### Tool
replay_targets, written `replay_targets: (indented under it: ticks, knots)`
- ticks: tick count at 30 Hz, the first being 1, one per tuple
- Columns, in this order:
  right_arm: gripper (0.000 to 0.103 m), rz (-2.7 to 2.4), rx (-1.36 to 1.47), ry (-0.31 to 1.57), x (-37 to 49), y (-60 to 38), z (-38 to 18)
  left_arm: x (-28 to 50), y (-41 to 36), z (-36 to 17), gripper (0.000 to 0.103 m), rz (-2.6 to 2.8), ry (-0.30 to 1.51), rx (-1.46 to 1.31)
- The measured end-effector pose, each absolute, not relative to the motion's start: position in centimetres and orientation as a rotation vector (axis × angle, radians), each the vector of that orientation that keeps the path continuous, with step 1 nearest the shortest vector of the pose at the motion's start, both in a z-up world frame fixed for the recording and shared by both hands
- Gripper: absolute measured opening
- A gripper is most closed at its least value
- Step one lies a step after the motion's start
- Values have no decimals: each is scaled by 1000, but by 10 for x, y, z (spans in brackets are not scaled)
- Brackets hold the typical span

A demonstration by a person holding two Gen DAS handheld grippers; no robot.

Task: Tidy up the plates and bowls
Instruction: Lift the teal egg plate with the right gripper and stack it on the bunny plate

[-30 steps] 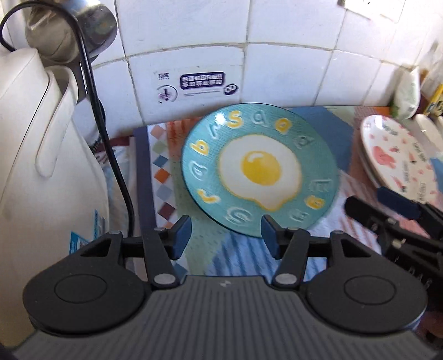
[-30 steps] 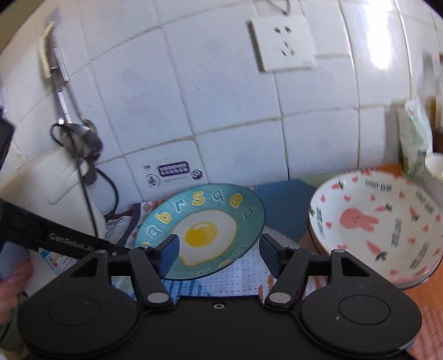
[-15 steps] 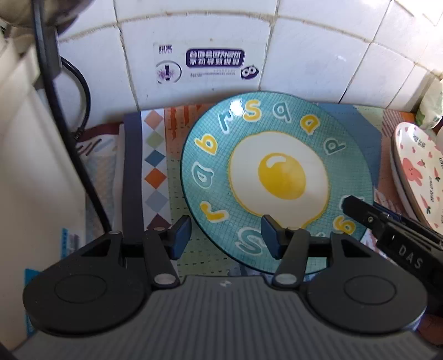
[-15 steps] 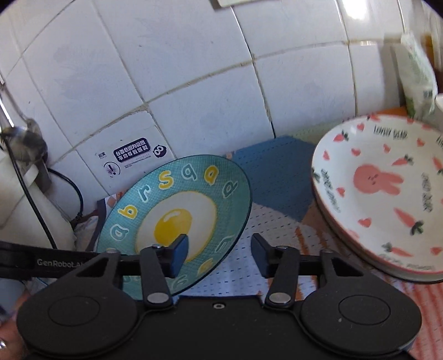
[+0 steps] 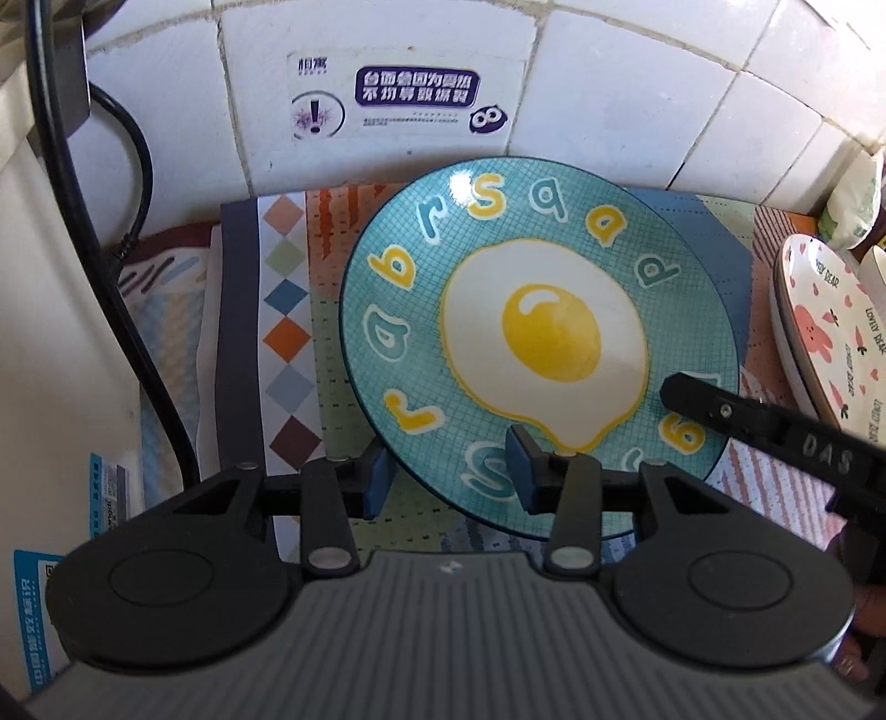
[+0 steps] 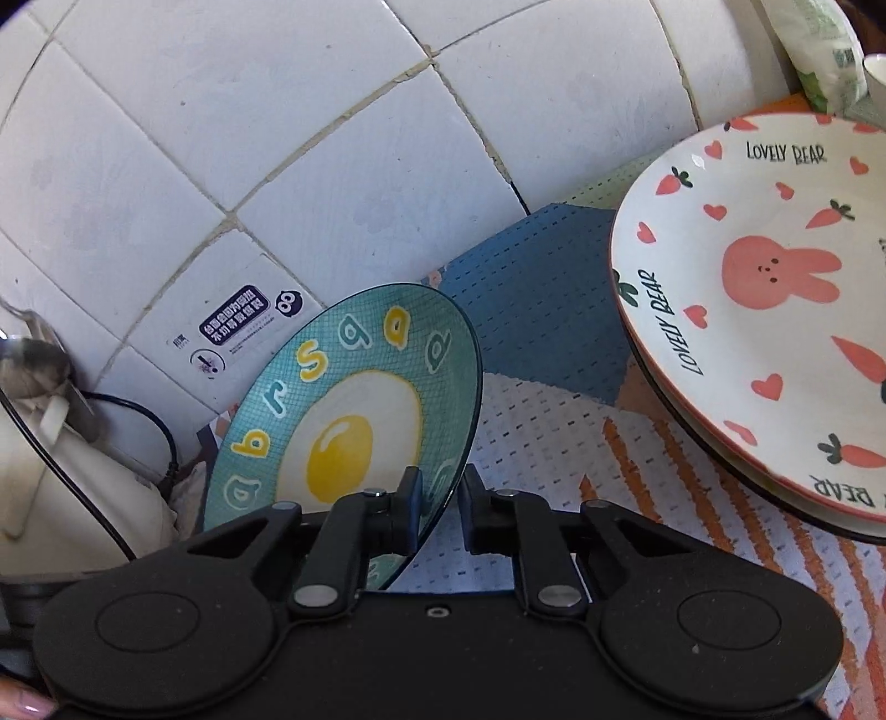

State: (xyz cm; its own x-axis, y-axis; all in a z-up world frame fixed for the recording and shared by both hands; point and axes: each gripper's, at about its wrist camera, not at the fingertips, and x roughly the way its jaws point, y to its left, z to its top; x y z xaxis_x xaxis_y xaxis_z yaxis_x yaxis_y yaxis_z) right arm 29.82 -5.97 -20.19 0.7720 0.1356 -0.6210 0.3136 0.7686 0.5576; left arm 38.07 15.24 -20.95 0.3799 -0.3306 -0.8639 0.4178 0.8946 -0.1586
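A teal plate (image 5: pixel 542 343) with a fried-egg picture and letters lies on a patterned mat (image 5: pixel 288 338) by the tiled wall; it also shows in the right wrist view (image 6: pixel 354 426). My left gripper (image 5: pixel 448 476) is open, its fingers astride the plate's near rim. My right gripper (image 6: pixel 440 507) has closed its fingers around the plate's right rim; its finger (image 5: pixel 720 410) shows over the plate in the left wrist view. A white rabbit-and-carrot plate (image 6: pixel 775 310) sits on a stack to the right, also in the left wrist view (image 5: pixel 830 338).
A white appliance (image 5: pixel 61 332) with a black cable (image 5: pixel 127 310) stands at the left. The tiled wall (image 6: pixel 277 138) with a warning sticker (image 5: pixel 410 94) is just behind the plates. A green-white packet (image 6: pixel 819 50) stands at the far right.
Both grippers have moved forward to the teal plate. The right gripper's fingers have narrowed onto its right rim. The left fingers have narrowed somewhat around the near rim.
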Motion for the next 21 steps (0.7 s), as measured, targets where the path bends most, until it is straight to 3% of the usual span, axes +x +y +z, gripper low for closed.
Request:
replay_targets:
  ticks: [4,21]
  knots:
    - [22,-98,540,723,292,-42,-188,377,151,-199,37,-497,1080,131]
    - [28,-112,536,604,208,-64,-148,307,118,-136,33,-722,877,281]
